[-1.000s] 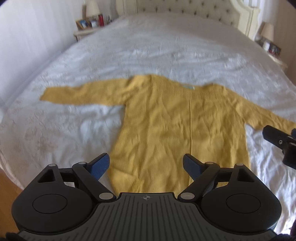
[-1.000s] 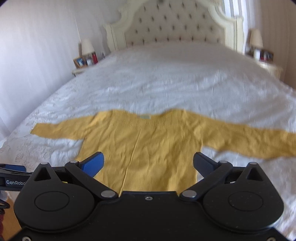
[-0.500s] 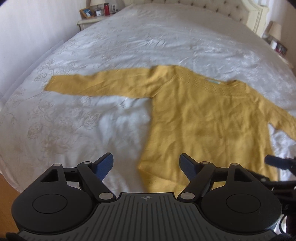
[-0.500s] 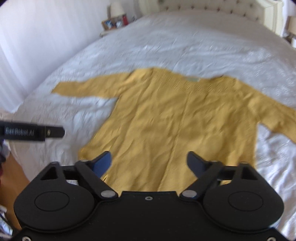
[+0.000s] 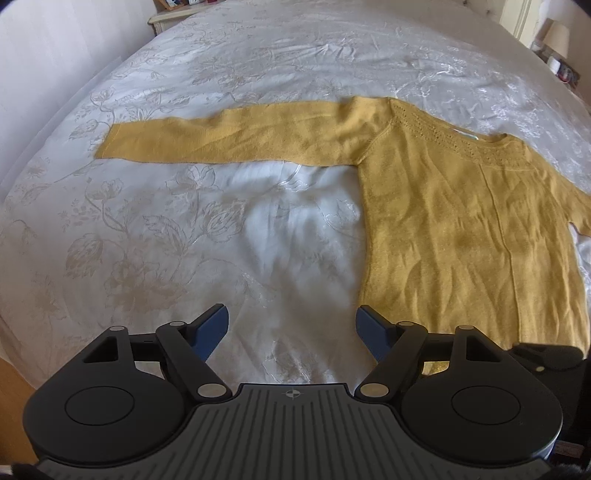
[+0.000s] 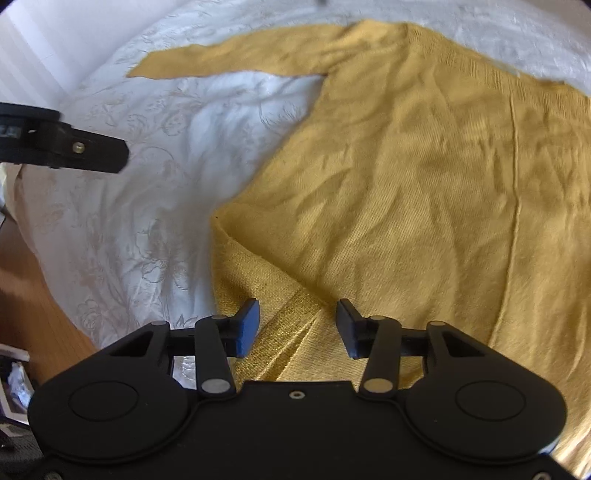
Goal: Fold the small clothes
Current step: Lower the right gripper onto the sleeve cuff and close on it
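Observation:
A yellow knit sweater (image 5: 461, 229) lies flat and face up on the bed, its left sleeve (image 5: 229, 136) stretched out to the left. My left gripper (image 5: 291, 321) is open over bare bedspread, just left of the sweater's lower corner, with nothing between its fingers. In the right wrist view, my right gripper (image 6: 297, 317) hovers low over the sweater (image 6: 406, 166) at its lower left hem corner (image 6: 266, 295). Its jaws are closing, with the ribbed hem between them, and the pads do not press on the cloth. Each gripper shows at the edge of the other's view.
A white flowered bedspread (image 5: 166, 240) covers the bed. Its near edge drops to a wooden floor (image 6: 37, 295) at the lower left. A nightstand (image 5: 173, 14) stands at the far left and a lamp (image 5: 557, 37) at the far right.
Both grippers have come down and to the left, closer to the sweater's lower left corner. The right jaws have narrowed a good deal and the left jaws a little.

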Available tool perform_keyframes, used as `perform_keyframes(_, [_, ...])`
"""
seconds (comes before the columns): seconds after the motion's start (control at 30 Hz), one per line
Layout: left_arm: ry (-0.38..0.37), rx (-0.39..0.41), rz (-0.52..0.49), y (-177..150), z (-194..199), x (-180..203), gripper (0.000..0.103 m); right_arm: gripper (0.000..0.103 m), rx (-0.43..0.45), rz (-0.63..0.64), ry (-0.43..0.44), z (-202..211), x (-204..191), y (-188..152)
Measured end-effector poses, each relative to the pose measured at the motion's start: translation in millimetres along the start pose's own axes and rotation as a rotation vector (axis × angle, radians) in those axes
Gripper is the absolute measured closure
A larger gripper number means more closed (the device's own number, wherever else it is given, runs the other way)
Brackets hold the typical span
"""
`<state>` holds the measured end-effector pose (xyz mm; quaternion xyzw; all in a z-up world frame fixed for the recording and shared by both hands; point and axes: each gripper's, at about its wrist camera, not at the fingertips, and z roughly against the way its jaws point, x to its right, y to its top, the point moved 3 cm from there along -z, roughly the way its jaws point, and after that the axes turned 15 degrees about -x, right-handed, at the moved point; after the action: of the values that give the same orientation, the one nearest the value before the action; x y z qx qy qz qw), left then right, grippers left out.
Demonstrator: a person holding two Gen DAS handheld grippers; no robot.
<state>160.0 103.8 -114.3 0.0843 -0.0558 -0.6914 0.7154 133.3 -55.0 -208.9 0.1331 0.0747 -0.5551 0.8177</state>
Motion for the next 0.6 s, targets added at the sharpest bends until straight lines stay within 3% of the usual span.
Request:
perform_keyframes(0.2, [-0.017, -0.007, 0.002, 10, -8, -10, 0.027, 0.047, -0.054, 0.258, 0.248, 11, -51, -7])
perform_keyframes(0.3, [-0.029, -0.021, 0.006, 15, -13, -10, 0.027, 0.047, -0.015, 0.293, 0.199, 25, -57, -7])
perform_keyframes(0.4, [-0.036, -0.032, -0.008, 19, -17, -3, 0.027, 0.044, 0.034, 0.207, 0.130, 40, -36, -4])
perform_keyframes(0.53, [-0.041, -0.036, -0.042, 23, -16, 19, 0.027, 0.022, 0.116, -0.033, 0.041, 62, 18, -6])
perform_keyframes(0.6, [-0.042, -0.036, -0.061, 26, -14, 33, 0.027, 0.019, 0.158, -0.180, -0.015, 74, 53, -15])
